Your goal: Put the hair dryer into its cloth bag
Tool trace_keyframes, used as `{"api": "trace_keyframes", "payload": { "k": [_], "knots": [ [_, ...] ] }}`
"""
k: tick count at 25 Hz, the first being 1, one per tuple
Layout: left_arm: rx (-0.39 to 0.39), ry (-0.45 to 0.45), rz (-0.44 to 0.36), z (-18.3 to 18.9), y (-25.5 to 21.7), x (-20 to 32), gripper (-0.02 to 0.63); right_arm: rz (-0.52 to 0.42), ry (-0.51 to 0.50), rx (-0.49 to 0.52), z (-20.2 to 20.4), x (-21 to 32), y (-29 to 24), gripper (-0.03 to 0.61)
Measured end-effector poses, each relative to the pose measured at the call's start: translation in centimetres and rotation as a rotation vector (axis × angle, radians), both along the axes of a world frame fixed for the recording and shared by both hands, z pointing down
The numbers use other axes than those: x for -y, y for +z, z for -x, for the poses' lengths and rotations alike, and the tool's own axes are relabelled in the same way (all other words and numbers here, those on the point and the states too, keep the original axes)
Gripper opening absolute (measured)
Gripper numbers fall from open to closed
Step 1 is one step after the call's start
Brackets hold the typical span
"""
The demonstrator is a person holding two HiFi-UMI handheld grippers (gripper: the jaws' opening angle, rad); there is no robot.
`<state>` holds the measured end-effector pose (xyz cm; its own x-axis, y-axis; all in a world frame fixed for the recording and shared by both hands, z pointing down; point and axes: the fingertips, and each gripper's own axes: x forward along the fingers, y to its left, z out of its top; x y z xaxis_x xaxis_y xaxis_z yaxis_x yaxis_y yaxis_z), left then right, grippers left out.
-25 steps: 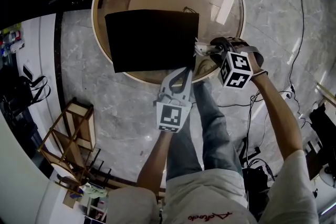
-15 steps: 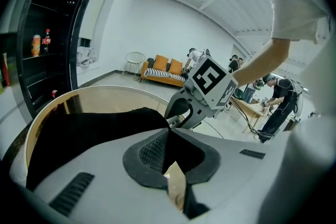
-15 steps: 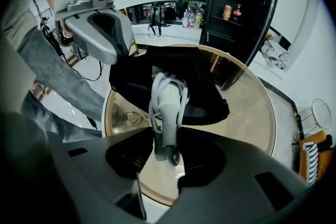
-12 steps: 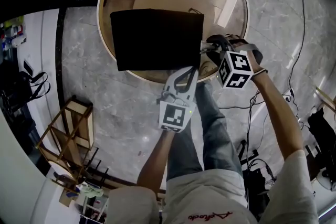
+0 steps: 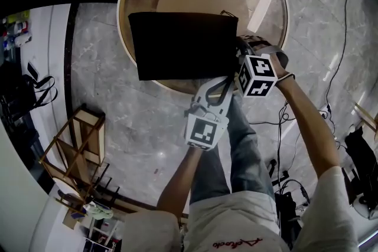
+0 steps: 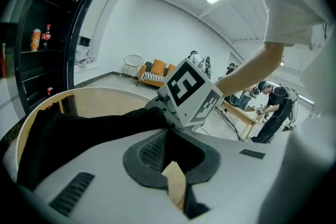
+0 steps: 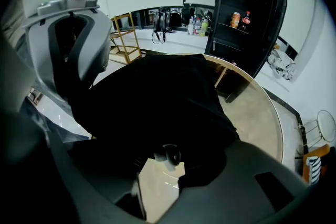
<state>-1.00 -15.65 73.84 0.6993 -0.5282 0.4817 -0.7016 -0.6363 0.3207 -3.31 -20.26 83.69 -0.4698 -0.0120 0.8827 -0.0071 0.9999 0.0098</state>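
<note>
We are at the insertion step. In the head view the black bag [image 5: 183, 44] lies flat on the round glass table [image 5: 269, 32], reaching from the centre toward 6 o'clock. Its mouth looks to be on the 3 o'clock side.

The left gripper [image 5: 226, 79] sits at the bag's 5 o'clock corner. Its jaws are pinched nearly together on a fold of the black cloth, and we judge that this grip holds the mouth in place.

The right gripper [image 5: 241, 47] is at the bag's 3 o'clock edge, pointing steeply down into the cloth. Its jaws stand about half apart on a dark body with a small pale round end [image 7: 168, 155]. We take that for the dryer, now mostly hidden in or against the bag. How much of it is inside we cannot tell.

The next move calls for pushing the dryer toward 9 o'clock, deeper into the bag. Meanwhile the left gripper should pull its corner the other way, so the cloth does not slide across the glass. Only once the pale end is past the mouth should the right jaws widen and back out.
</note>
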Motion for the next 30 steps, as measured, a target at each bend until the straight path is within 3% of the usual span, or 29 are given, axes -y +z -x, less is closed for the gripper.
{"api": "trace_keyframes", "payload": {
  "k": [7, 15, 18, 22, 30],
  "knots": [
    [-0.04, 0.018, 0.015, -0.1, 0.3, -0.5, 0.037, 0.036, -0.006, 0.08, 2.4, -0.1, 0.9, 0.176],
    [-0.042, 0.029, 0.077, 0.3, 2.4, -1.3, 0.037, 0.069, -0.016, 0.071, 3.3, -0.5, 3.4, 0.195],
    [-0.043, 0.036, 0.081, 0.2, 2.8, -1.3, 0.037, 0.068, -0.005, 0.08, 3.4, -0.5, 3.8, 0.217],
    [-0.04, 0.041, 0.075, 0.2, 3.0, -1.1, 0.037, 0.048, 0.015, 0.125, 3.7, 0.1, 3.2, 0.296],
    [-0.029, 0.027, 0.073, -0.5, 3.1, -0.7, 0.037, 0.018, 0.093, 0.144, -0.3, 1.3, 1.2, 0.313]
  ]
}}
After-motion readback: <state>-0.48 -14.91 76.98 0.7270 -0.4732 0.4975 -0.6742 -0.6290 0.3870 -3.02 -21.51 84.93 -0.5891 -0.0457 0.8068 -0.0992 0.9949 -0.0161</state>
